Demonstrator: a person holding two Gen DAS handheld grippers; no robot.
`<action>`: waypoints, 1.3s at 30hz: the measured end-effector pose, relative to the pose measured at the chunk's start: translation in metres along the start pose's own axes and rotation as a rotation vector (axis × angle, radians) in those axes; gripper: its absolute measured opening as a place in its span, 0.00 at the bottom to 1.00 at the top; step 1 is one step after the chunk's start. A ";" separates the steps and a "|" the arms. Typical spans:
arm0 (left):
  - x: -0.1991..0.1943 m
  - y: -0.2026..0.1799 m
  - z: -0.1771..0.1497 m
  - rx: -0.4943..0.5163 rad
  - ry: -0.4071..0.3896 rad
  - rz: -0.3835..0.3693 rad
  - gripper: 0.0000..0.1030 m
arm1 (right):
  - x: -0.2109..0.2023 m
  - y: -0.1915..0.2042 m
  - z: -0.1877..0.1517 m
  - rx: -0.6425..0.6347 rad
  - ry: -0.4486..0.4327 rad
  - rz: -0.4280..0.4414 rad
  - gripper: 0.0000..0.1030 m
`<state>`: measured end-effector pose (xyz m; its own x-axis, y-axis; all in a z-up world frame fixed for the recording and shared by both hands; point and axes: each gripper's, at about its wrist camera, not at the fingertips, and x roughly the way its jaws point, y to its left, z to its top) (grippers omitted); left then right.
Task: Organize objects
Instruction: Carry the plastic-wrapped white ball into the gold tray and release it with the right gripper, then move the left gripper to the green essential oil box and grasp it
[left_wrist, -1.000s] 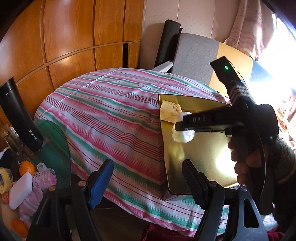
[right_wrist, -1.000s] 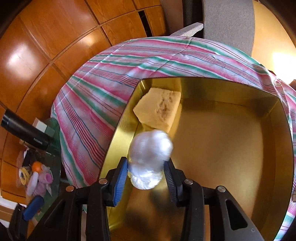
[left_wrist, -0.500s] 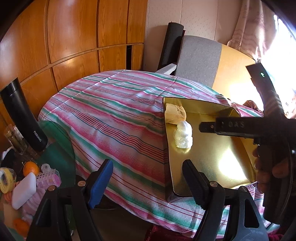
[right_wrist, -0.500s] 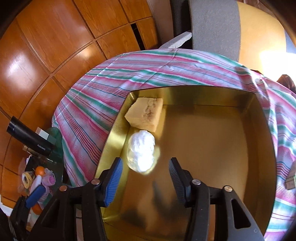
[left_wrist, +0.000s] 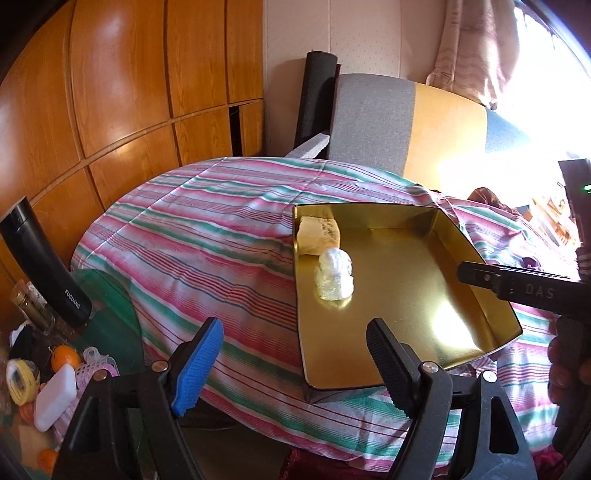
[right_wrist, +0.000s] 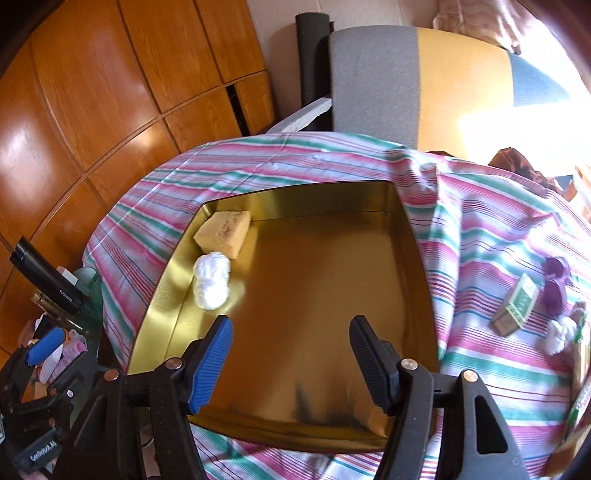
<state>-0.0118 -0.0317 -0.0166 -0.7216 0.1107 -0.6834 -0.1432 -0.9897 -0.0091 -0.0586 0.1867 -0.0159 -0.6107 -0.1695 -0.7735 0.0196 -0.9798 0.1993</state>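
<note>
- The right gripper (right_wrist: 290, 350) hangs over the near part of the golden tray (right_wrist: 413, 258), its jaws released and holding nothing.
- The left gripper (left_wrist: 293, 360) hovers near the front edge of the worktop, off the tray's left side; its jaws are also released and empty.
- The step in hand seems to be to fetch the next loose thing. The person should keep the right jaws wide and lift them clear of the tray wall before turning toward the right edge of the worktop.
- There lie a small green carton (right_wrist: 517, 304), a purple object (right_wrist: 556, 291) and a white lump (right_wrist: 557, 332), close together, so the approach should take only one of them.
- The white wrapped bundle (right_wrist: 211, 280) lies in the tray along its left wall. It looks like crinkled, glossy plastic, soft and easy to crush.
- Just behind it, touching or nearly so, the yellow sponge (right_wrist: 223, 238) sits in the far left corner of the tray; it is porous and blocky.
- The striped cloth (left_wrist: 207, 240) covers the worktop and is wrinkled.
</note>
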 end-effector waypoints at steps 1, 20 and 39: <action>-0.001 -0.003 0.001 0.008 -0.001 -0.003 0.78 | -0.004 -0.005 -0.002 0.006 -0.008 -0.007 0.67; -0.008 -0.087 0.009 0.214 -0.021 -0.115 0.80 | -0.115 -0.178 -0.047 0.267 -0.144 -0.283 0.69; 0.037 -0.270 0.044 0.515 0.067 -0.370 0.79 | -0.167 -0.340 -0.129 0.819 -0.274 -0.384 0.70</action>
<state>-0.0299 0.2440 -0.0074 -0.5208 0.4142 -0.7465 -0.6939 -0.7147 0.0875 0.1385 0.5344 -0.0325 -0.6263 0.2821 -0.7268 -0.7204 -0.5657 0.4013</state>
